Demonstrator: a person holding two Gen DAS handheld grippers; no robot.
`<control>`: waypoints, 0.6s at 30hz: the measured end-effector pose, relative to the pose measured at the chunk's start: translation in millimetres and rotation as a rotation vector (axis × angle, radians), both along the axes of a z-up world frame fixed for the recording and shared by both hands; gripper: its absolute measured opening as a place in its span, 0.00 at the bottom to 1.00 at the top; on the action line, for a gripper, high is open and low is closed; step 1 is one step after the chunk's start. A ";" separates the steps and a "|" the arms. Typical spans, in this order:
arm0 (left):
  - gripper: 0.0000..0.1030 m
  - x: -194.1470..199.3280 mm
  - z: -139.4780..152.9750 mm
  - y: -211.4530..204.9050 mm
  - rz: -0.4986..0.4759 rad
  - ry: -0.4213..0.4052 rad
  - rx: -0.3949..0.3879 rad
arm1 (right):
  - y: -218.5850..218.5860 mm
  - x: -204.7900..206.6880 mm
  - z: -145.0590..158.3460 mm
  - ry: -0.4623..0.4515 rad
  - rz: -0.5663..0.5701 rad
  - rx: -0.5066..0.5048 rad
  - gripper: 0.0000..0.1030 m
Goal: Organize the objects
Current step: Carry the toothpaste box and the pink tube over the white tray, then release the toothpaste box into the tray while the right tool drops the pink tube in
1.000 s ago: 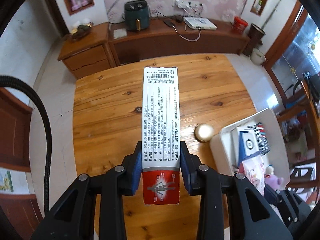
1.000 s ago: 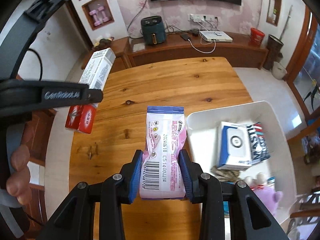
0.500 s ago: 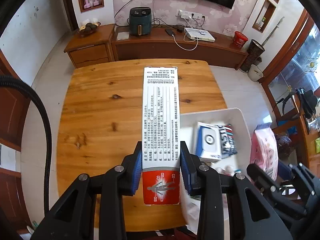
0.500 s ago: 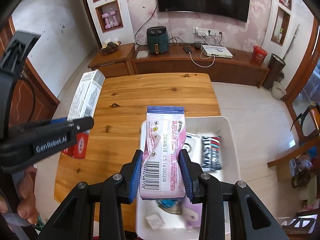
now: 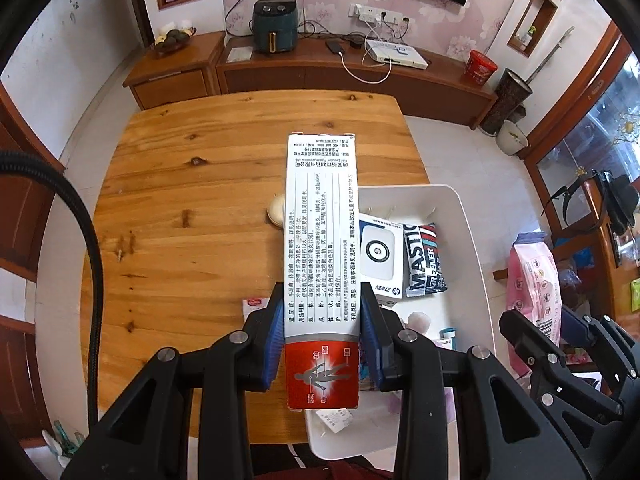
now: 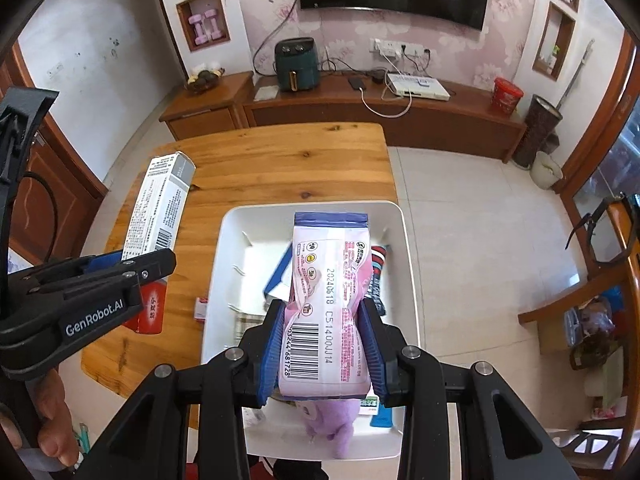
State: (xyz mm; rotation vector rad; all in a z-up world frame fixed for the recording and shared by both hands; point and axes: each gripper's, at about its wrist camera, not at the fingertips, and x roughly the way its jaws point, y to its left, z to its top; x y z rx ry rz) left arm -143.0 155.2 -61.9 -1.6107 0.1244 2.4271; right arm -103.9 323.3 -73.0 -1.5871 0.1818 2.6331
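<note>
Both grippers tilt steeply downward, left gripper (image 5: 322,344) jaws clamping the box (image 5: 321,240), right gripper (image 6: 322,354) jaws clamping the pink pack (image 6: 326,304)

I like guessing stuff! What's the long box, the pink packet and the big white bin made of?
Long box: likely thin matte cardboard, with crisp folded edges and print. Pink packet: soft glossy plastic film, dented where gripped. White bin: probably smooth moulded plastic, with rounded corners.

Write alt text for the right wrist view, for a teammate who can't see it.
The right gripper clamps a pink wipes pack above a white bin of mixed items at the edge of a wooden table. At left, the left gripper holds a long white-and-red box over the table.
</note>
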 end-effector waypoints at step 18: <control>0.37 -9.0 -43.2 28.0 0.006 -0.038 -0.072 | 16.2 -14.8 -39.2 -0.098 -0.006 -0.025 0.37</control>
